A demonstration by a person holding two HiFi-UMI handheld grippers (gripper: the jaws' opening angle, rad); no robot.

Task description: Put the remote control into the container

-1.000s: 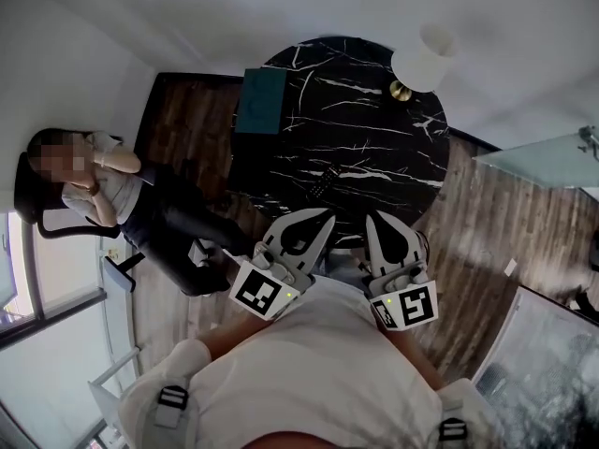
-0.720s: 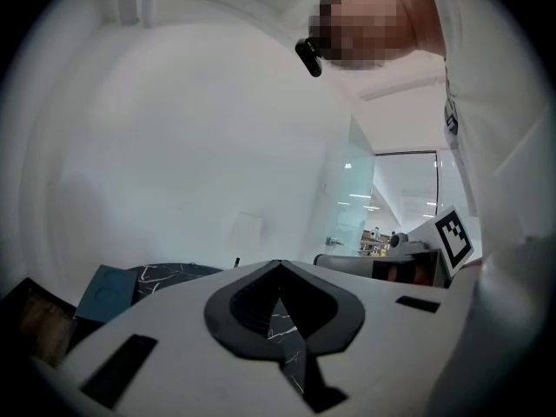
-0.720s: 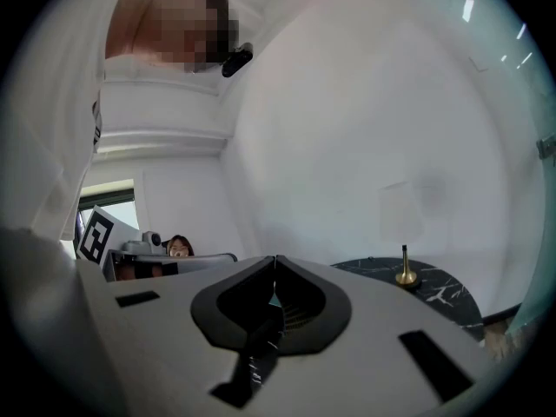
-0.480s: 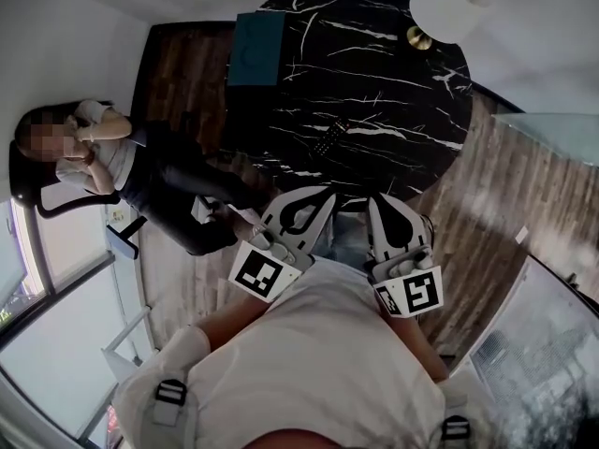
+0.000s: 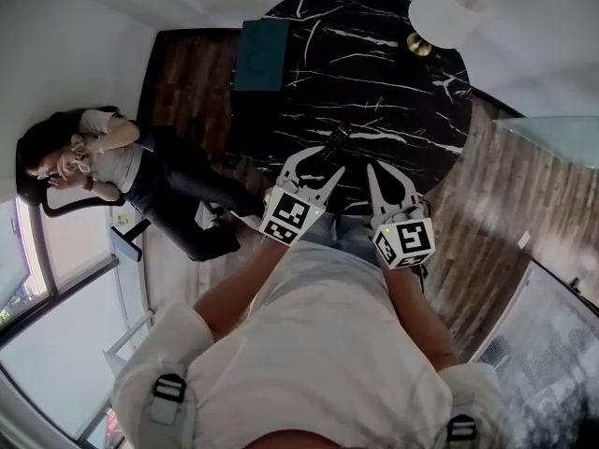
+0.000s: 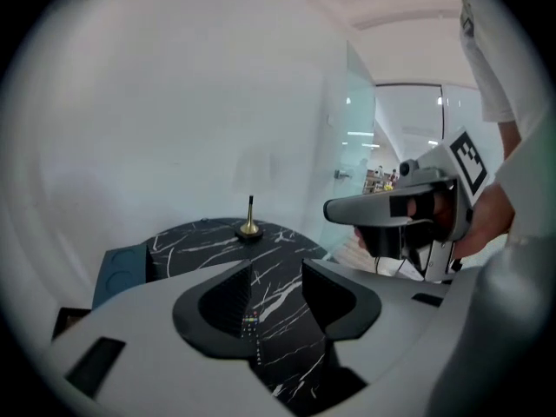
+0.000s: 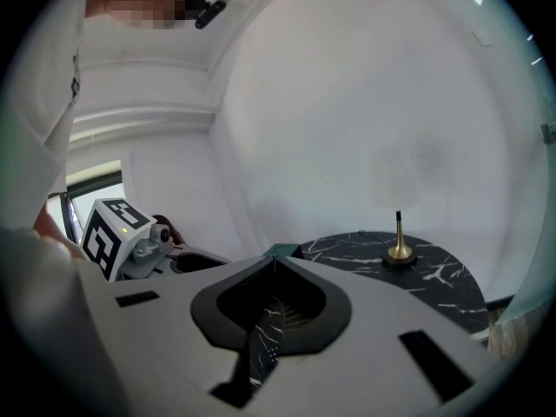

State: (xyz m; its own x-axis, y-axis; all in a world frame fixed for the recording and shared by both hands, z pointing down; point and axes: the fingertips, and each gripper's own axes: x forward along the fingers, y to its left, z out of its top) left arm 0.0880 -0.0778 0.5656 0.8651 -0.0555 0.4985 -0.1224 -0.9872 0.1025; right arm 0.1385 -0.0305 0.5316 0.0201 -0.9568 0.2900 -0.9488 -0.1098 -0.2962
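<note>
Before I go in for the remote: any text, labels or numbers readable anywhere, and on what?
No readable words or numbers in any view.
Remote control: button markings too small to read.
Left cube and right cube: black-and-white square marker patterns, not letters.
Teal container: no print visible.

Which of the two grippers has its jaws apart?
The left gripper: its jaws have just been opening and stand apart, with nothing held between them. The right gripper has its jaws meeting at the tips.
</note>
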